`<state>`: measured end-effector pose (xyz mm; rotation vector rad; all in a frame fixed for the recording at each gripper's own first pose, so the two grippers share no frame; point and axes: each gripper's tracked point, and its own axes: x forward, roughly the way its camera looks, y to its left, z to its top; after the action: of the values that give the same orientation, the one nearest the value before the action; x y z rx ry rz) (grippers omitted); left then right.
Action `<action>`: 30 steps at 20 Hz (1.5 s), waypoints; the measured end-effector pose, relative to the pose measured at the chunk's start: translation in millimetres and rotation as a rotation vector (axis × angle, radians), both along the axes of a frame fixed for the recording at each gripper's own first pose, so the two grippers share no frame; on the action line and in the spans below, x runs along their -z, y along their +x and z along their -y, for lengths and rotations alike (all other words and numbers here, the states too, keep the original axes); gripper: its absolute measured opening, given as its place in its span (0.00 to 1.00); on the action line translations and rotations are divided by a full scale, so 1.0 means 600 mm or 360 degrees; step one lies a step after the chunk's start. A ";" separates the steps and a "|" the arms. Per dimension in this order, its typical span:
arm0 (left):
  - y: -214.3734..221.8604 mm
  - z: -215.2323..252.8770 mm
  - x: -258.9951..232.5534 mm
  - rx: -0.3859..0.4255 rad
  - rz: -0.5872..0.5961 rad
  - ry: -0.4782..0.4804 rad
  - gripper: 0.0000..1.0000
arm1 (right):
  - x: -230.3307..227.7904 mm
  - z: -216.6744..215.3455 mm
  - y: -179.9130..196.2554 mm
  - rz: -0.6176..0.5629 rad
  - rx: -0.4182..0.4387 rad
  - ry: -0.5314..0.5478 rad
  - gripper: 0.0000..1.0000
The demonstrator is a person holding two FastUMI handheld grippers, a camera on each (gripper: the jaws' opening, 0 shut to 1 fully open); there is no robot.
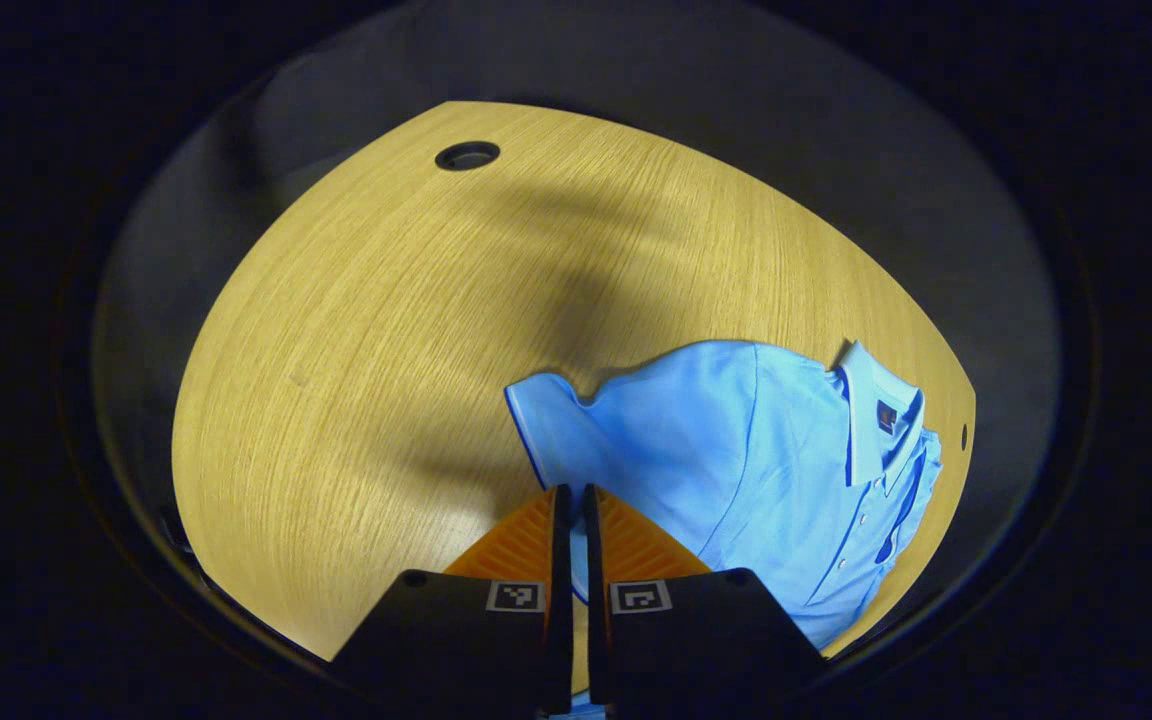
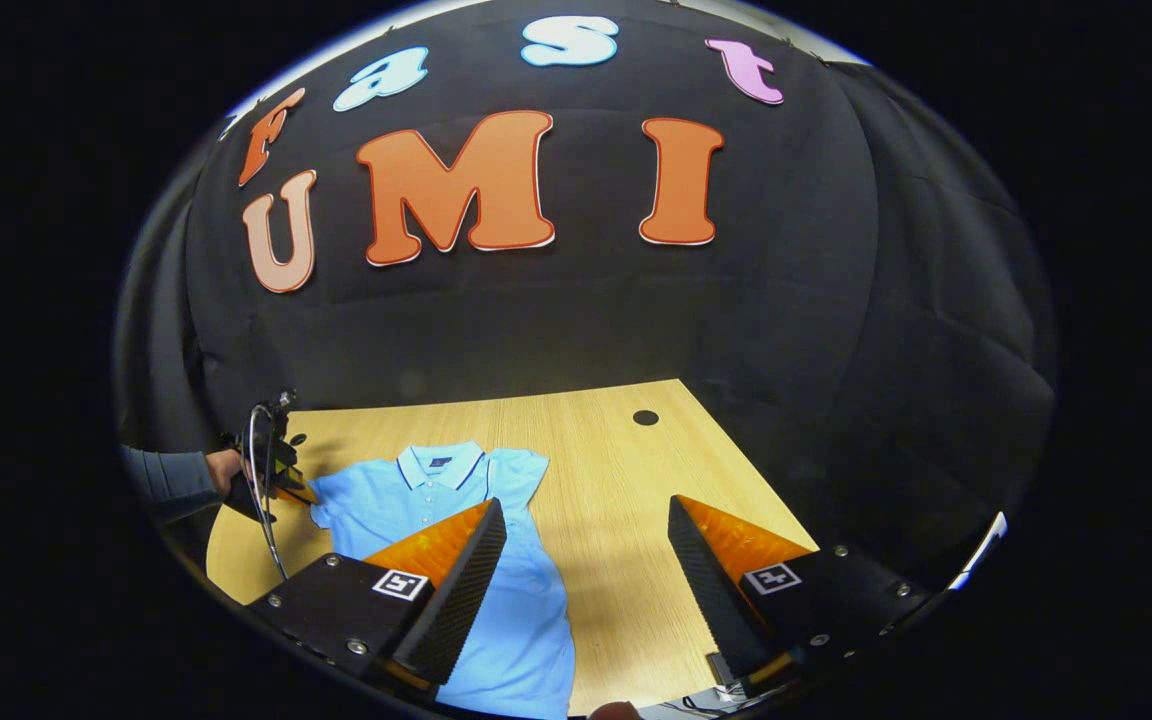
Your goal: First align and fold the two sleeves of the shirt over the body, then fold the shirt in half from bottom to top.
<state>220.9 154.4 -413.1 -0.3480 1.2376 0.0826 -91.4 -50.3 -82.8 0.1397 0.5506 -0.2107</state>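
Note:
A light blue polo shirt (image 1: 736,450) lies flat on the wooden table (image 1: 386,300), its collar (image 1: 871,410) to the right in the left gripper view. My left gripper (image 1: 572,492) is shut at the edge of the near sleeve (image 1: 546,420), with blue cloth showing between its fingers. In the right gripper view the shirt (image 2: 406,500) lies front side up, collar (image 2: 439,460) toward the wall. There a hand (image 2: 226,468) holds the left gripper (image 2: 276,480) at the shirt's left sleeve. My right gripper (image 2: 586,503) hangs open above the shirt's right side, near the other sleeve (image 2: 521,470).
The table (image 2: 616,450) has a round cable hole (image 2: 645,417) near its far right corner, seen also as a hole (image 1: 467,155) at the top of the left gripper view. Bare wood lies right of the shirt. The black booth wall stands behind the table.

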 end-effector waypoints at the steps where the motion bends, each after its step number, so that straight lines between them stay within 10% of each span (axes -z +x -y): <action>1: -0.030 0.010 -0.004 0.0016 0.0044 -0.0004 0.10 | 0.000 0.004 -0.003 -0.0004 -0.0001 -0.0020 0.99; 14: 0.023 0.220 -0.127 0.0548 0.0399 -0.0135 0.12 | 0.011 0.009 -0.031 -0.0047 -0.0012 -0.0011 0.99; 17: 0.001 0.296 -0.145 0.0649 0.0405 -0.0353 0.24 | 0.015 0.010 -0.048 -0.0063 0.0045 0.0010 0.99; 20: -0.017 0.301 -0.136 0.0725 0.0398 -0.0299 0.69 | 0.020 0.009 -0.058 -0.0079 0.0075 0.0013 0.99; 24: -0.072 0.279 -0.169 0.0737 0.0451 -0.0241 1.00 | 0.022 -0.007 -0.045 -0.0050 0.0012 0.0037 0.99; 30: -0.171 0.259 -0.269 0.0670 0.0688 -0.0205 1.00 | 0.034 -0.034 -0.029 -0.0037 -0.0242 0.0058 0.99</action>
<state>118.3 -0.8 -251.8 -0.1958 0.8657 -0.4163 -109.0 -29.6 -102.9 0.1301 0.5855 -0.0543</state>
